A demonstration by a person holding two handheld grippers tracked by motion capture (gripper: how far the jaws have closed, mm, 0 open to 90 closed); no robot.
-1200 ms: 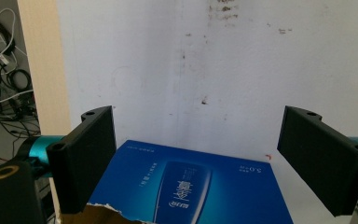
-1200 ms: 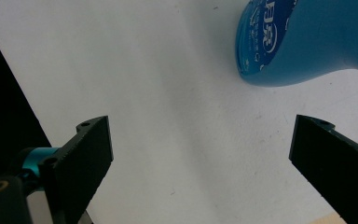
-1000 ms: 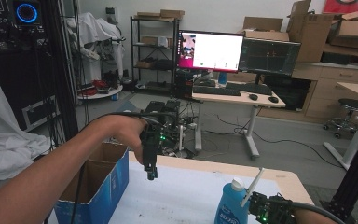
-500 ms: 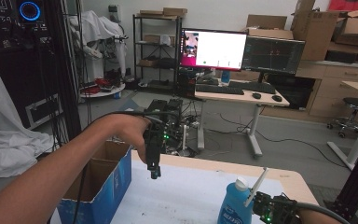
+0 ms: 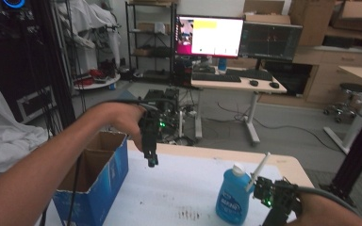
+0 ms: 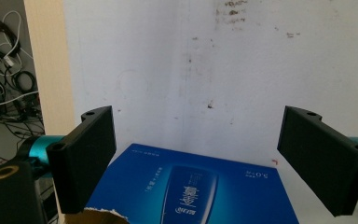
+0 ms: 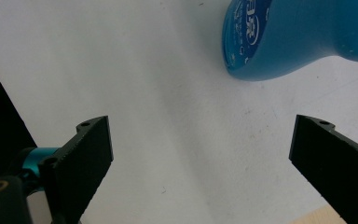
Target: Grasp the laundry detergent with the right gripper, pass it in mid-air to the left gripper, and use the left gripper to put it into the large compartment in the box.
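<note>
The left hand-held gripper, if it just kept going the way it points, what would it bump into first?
Probably the white tabletop: the open left hand-held gripper points down at it, with the blue box at the near edge below. Depth is unclear.

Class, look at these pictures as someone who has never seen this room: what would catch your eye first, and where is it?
First the blue bottle, upright on the white table near its right front, beside the right gripper. Next the left gripper, held above the table's far left with fingers wide open. Below it stands an open blue cardboard box at the table's left edge.
</note>
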